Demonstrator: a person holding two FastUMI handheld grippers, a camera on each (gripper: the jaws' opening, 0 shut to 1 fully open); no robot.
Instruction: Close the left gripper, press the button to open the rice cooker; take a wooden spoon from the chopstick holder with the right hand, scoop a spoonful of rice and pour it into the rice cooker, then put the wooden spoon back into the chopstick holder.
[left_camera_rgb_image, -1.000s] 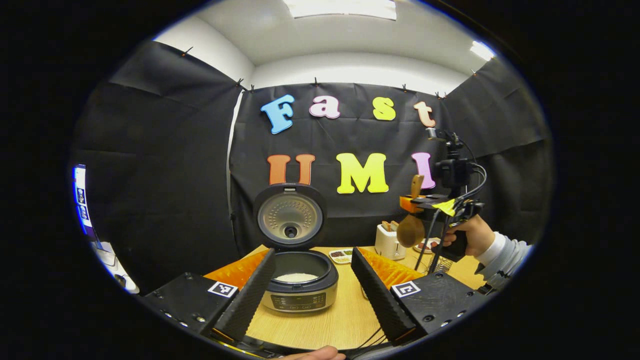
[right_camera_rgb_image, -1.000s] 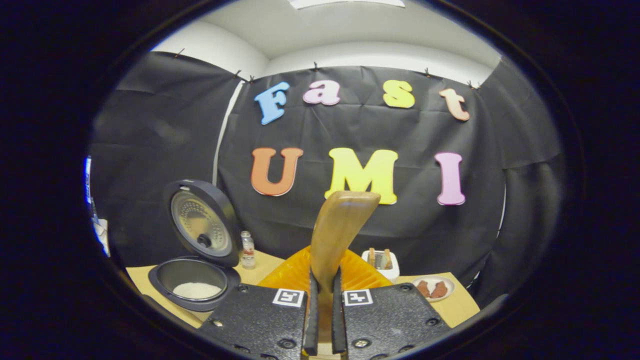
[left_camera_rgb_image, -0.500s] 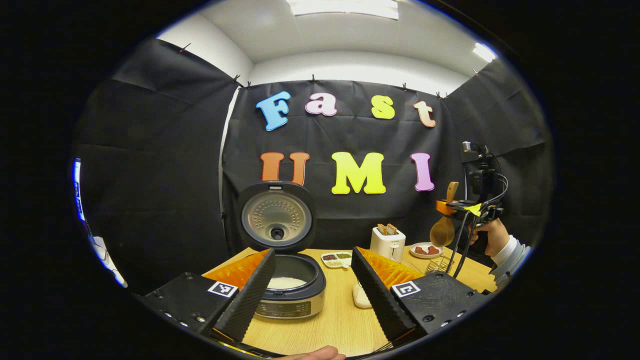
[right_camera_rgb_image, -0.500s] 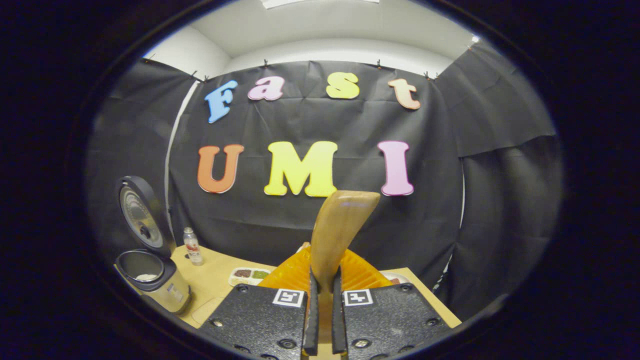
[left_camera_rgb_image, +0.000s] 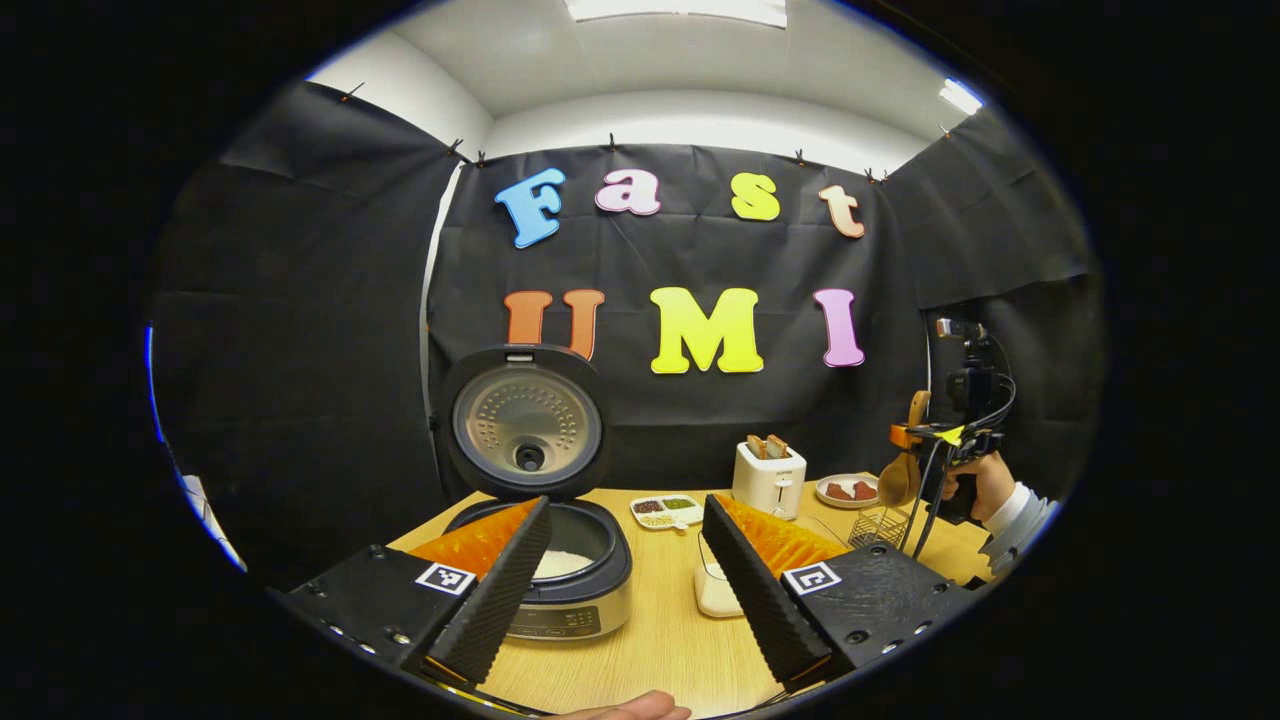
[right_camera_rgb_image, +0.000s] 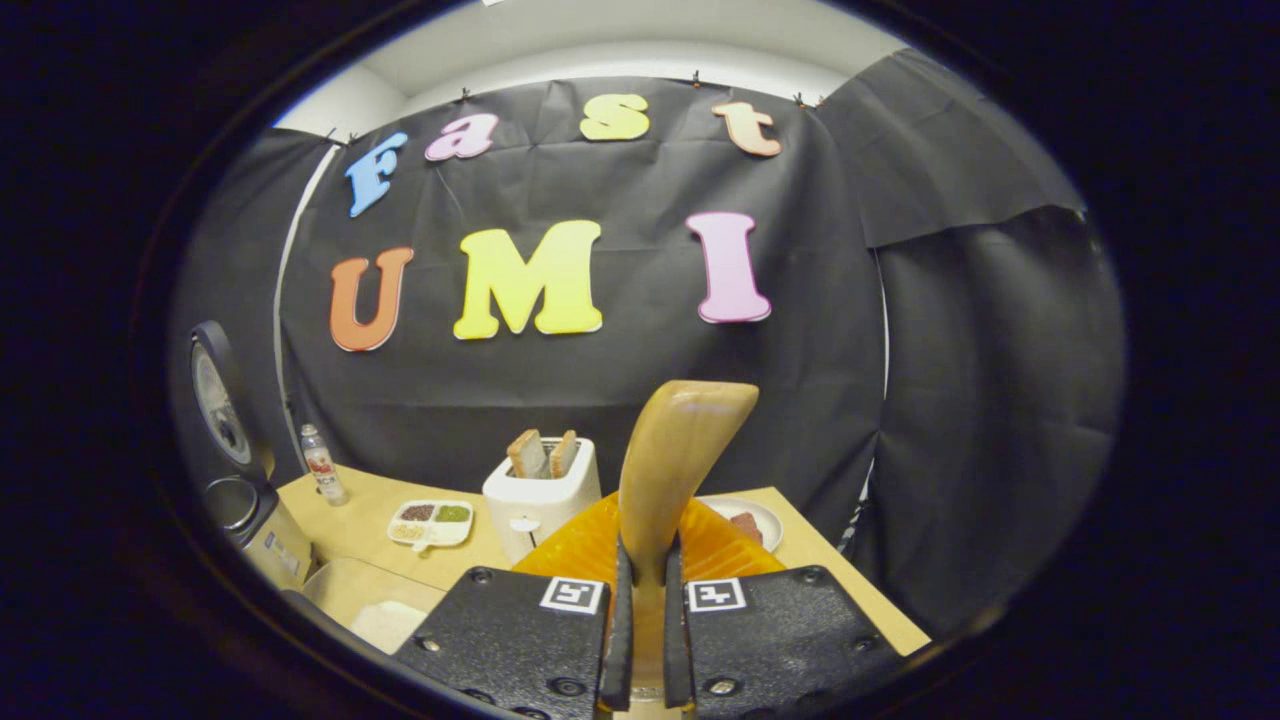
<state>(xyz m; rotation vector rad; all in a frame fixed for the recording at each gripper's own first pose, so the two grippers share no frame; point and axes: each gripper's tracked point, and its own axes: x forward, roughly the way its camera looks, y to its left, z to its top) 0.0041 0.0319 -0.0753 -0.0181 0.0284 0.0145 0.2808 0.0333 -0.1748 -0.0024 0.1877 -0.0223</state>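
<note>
We see the right gripper (right_camera_rgb_image: 640, 640) pinching the wooden spoon (right_camera_rgb_image: 670, 470) upright, directly above the chopstick holder (left_camera_rgb_image: 872, 527) near the bench's (left_camera_rgb_image: 650, 640) right edge; the left gripper (left_camera_rgb_image: 625, 590) is spread.

No text, brand or number can be read. The rice cooker (left_camera_rgb_image: 560, 590) has a front panel with small markings, too blurred to make out. The bottle (right_camera_rgb_image: 320, 465) on the counter (right_camera_rgb_image: 360, 520) wears a label too small to tell. Each hand-held gripper carries square black-and-white coded markers (left_camera_rgb_image: 446, 577) (right_camera_rgb_image: 572, 595), patterns rather than letters.
</note>
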